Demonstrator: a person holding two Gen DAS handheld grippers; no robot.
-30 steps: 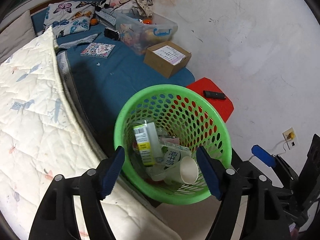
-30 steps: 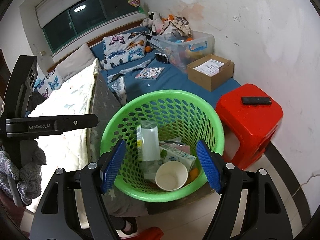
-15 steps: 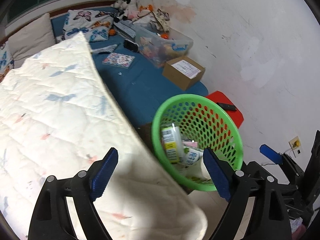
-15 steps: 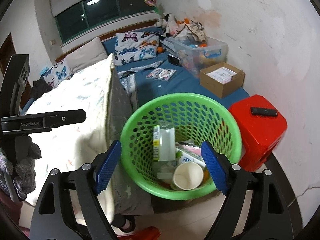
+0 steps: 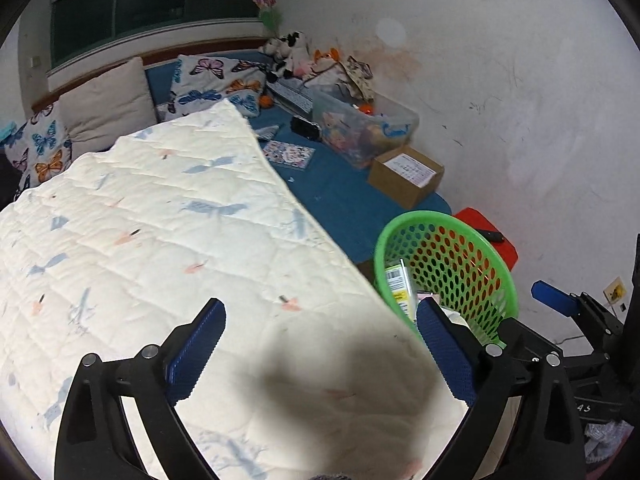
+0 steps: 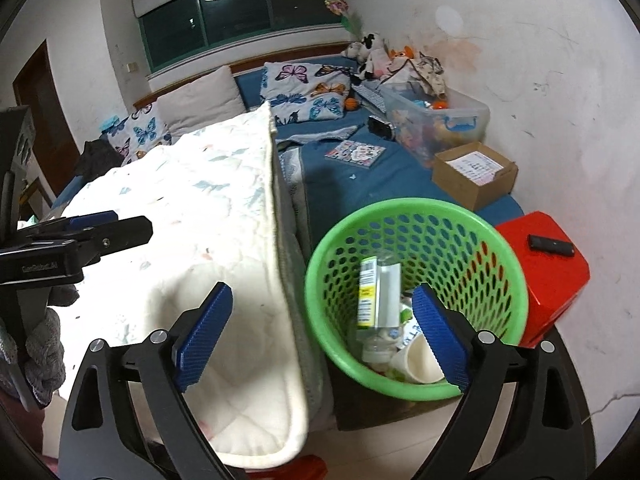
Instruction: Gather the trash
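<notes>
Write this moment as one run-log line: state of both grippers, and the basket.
left gripper: open, empty, just opening | right gripper: open, empty, just opening | green basket: upright beside bed, holds paper cup, carton

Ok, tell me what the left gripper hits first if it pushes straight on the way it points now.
Most likely the white quilt: it fills the space between and beyond the open, empty left gripper. The green basket sits off to the right of that line. Depth is hard to judge.
</notes>
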